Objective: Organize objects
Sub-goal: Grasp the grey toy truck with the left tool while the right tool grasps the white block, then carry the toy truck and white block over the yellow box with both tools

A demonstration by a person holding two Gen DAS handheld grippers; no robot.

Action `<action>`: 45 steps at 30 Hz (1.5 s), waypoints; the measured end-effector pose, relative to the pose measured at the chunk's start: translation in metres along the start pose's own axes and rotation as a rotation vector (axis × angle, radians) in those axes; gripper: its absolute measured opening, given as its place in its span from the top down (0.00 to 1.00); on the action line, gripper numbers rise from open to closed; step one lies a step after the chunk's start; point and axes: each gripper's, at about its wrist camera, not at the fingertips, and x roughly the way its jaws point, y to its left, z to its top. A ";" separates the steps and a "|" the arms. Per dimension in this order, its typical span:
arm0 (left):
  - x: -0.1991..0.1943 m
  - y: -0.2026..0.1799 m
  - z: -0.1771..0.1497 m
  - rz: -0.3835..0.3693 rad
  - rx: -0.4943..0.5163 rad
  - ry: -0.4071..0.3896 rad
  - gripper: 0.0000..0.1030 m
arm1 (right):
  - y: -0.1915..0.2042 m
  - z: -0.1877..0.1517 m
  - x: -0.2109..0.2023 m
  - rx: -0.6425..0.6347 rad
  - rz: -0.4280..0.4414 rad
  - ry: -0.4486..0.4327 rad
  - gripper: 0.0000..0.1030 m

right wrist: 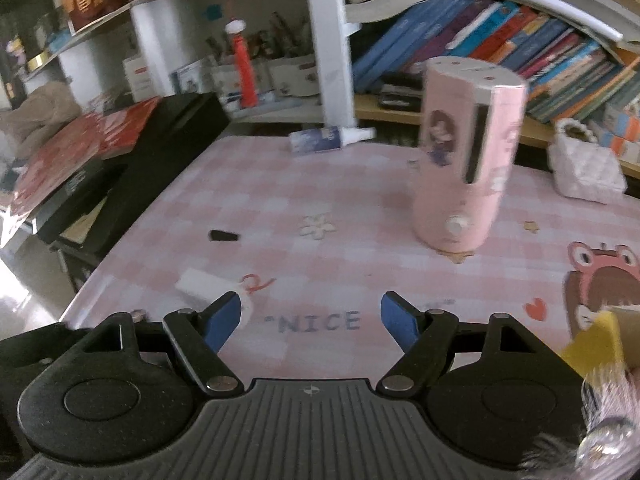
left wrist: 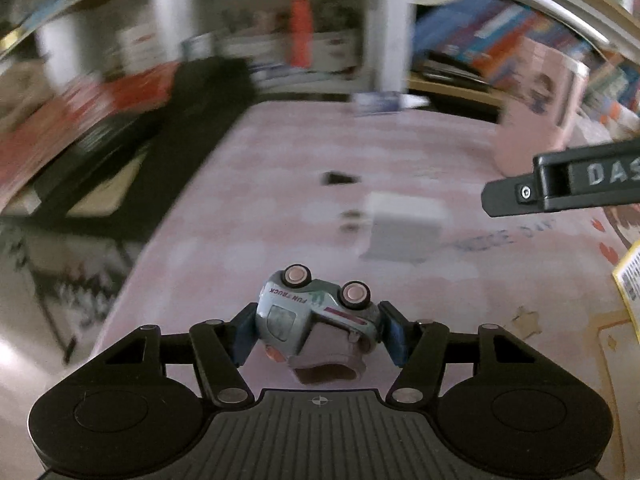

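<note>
Low in the middle of the left view: the toy truck is pinched between the blue pads of the left gripper.
How the truck sits: it is turned wheels-up and is likely lifted off the pink table cloth, so that it can be carried to a new spot.
Left view blur: the room looks smeared, so the hand is probably swinging.
Low in the right view: the right gripper is spread wide and nothing is held, likely so it is ready for the next thing.
Just past its left pad: a white block is lying on the cloth.
Upper right of the right view: a tall pink cup is standing well apart.
Left of middle: a small black piece is lying alone.
What is left: other things are not yet put away.
</note>
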 end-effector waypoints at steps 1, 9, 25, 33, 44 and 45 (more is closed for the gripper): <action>-0.005 0.008 -0.003 0.013 -0.024 0.005 0.40 | 0.005 0.000 0.004 -0.011 0.014 0.008 0.26; -0.044 0.045 -0.019 0.081 -0.150 -0.003 0.40 | 0.056 -0.001 0.060 -0.090 0.057 0.043 0.26; -0.092 0.042 -0.021 0.035 -0.133 -0.088 0.40 | 0.067 -0.015 0.049 -0.144 0.043 -0.013 0.49; -0.119 0.036 -0.029 -0.023 -0.118 -0.125 0.40 | 0.055 -0.032 -0.016 -0.135 0.053 -0.043 0.49; -0.160 0.033 -0.052 -0.084 -0.091 -0.166 0.40 | 0.037 -0.064 -0.098 -0.082 0.034 -0.056 0.49; -0.163 0.032 -0.055 -0.088 -0.087 -0.168 0.40 | 0.036 -0.068 -0.104 -0.067 0.029 -0.055 0.49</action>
